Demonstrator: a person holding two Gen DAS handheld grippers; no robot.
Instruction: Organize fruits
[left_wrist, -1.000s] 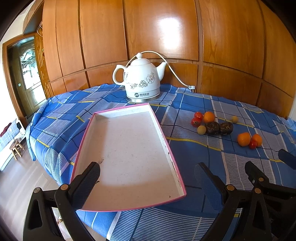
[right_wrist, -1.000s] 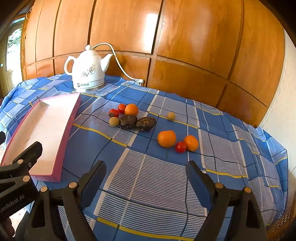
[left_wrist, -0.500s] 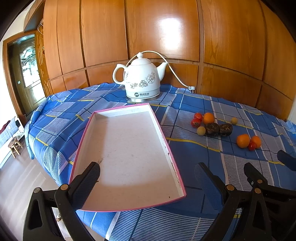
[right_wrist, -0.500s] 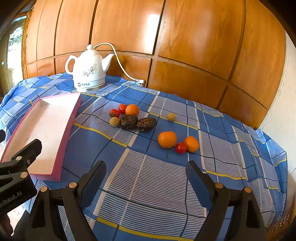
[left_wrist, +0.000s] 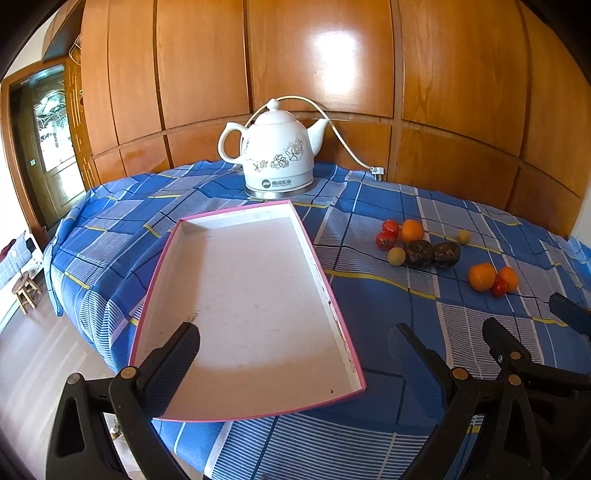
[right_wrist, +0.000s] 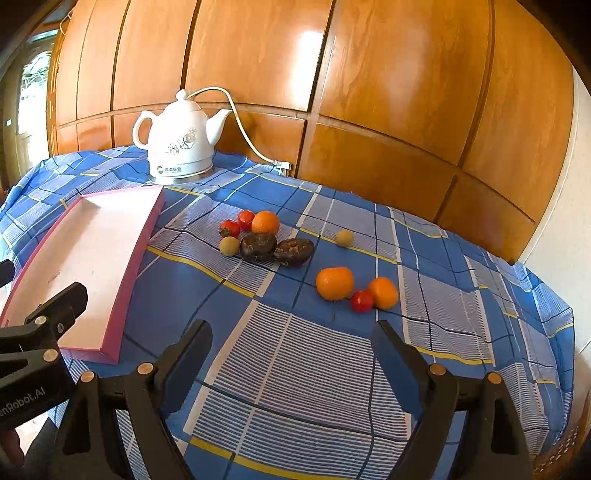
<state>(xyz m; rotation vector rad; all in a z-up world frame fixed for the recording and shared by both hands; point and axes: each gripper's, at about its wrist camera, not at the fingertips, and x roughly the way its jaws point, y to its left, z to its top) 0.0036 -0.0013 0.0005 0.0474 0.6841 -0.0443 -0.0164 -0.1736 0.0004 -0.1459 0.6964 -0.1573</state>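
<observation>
The fruits lie loose on the blue checked tablecloth (right_wrist: 295, 369), none yet in the pink-rimmed tray (left_wrist: 332, 306). One cluster sits toward the wall edge of the table: two cherry tomatoes (right_wrist: 236, 224), an orange (right_wrist: 265, 222), a pale round fruit (right_wrist: 229, 245) and two dark wrinkled fruits (right_wrist: 275, 246), all touching or just beside one another. A second pale fruit (right_wrist: 344, 237) lies apart from that cluster, toward the table's right edge. Nearer the front edge, a large orange (right_wrist: 334, 283), a cherry tomato (right_wrist: 362, 300) and a smaller orange (right_wrist: 384, 292) form a second group, touching. The tray holds nothing and lies flat by the table's left edge, its long side facing the fruit; this placement probably serves as the collection point, reachable from either hand. The right gripper (right_wrist: 291, 354) hovers above the cloth near the front edge, jaws spread wide and holding nothing, aimed at the nearer group; that stance suits an approach to the large orange as the first pick. The left gripper (left_wrist: 295, 354) is likewise spread apart and holds nothing, poised over the tray's near end, likely held back to steady the tray or take the far cluster. A white ceramic kettle (left_wrist: 277, 151) stands at the wall edge behind the tray, its cord (left_wrist: 347, 147) running to the wood-panelled wall (left_wrist: 443, 92), out of the working path.
</observation>
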